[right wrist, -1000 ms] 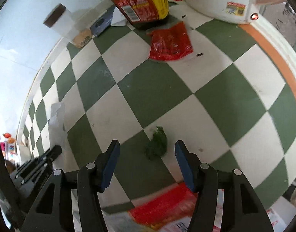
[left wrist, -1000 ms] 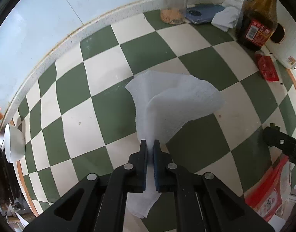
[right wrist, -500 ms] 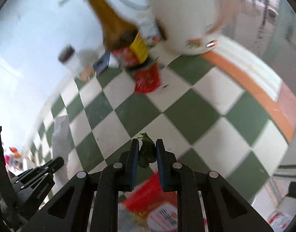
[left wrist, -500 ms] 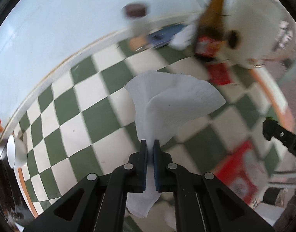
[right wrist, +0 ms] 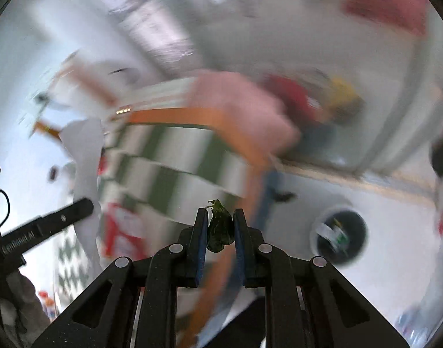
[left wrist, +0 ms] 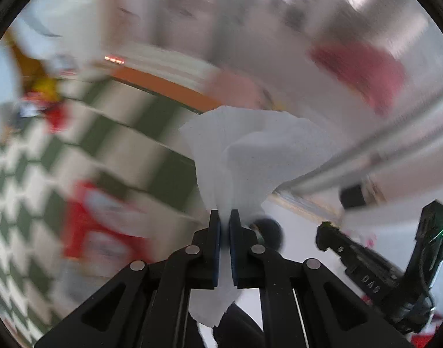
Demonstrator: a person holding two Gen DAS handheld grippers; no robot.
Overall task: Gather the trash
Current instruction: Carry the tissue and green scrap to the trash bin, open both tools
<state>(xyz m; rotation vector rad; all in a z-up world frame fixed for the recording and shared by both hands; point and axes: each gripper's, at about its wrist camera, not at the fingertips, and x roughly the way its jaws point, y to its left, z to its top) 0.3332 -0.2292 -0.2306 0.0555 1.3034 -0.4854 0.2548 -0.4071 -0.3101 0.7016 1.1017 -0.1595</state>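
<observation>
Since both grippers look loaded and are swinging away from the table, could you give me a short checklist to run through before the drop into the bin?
1. Left gripper shut on the white tissue: ok.
2. Right gripper shut on the green scrap: ok.
3. Trash bin in view, on the floor to the right: ok.
4. Either gripper above the bin opening: not ok.
5. Path to the bin free of obstacles: cannot tell, the view is blurred.
</observation>
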